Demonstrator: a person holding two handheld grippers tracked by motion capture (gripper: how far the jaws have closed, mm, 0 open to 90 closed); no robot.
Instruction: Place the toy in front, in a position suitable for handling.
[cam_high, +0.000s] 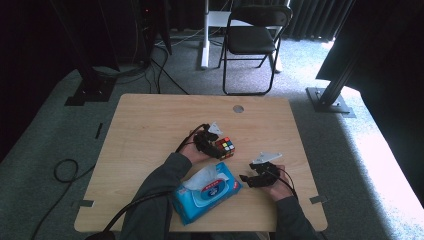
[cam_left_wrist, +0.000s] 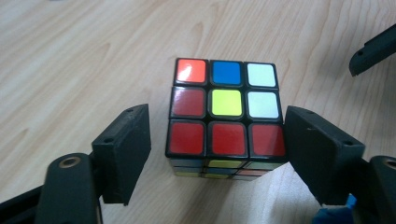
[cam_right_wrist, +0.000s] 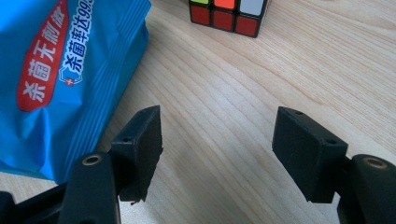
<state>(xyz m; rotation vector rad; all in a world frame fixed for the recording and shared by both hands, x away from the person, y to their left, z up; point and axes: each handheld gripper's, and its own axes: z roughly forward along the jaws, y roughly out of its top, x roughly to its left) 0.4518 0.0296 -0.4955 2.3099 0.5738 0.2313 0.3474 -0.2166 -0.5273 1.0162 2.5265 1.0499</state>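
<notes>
The blue plastic pack of wet wipes lies flat on the pale wooden table, close to your side. Its white flap is up, and something white sits under it; it may be a wipe, but the high view is too blurry to be sure.

The colourful puzzle cube with black edges sits on the table between the two black jaws of your left gripper. The jaws are wide open. There is a clear gap on the left side. The right jaw is just beside the cube, and you cannot tell if it touches. The cube is not squeezed.

Your right gripper is open too, with nothing but bare wood between its jaws. The blue pack is just beside its left jaw, and the cube is farther ahead.

The high view shows both of your hands, the cube beyond the pack, and a black folding chair past the table. The left gripper view shows the cube's top: red, blue, white and yellow squares. The right gripper view shows the white writing on the pack.
</notes>
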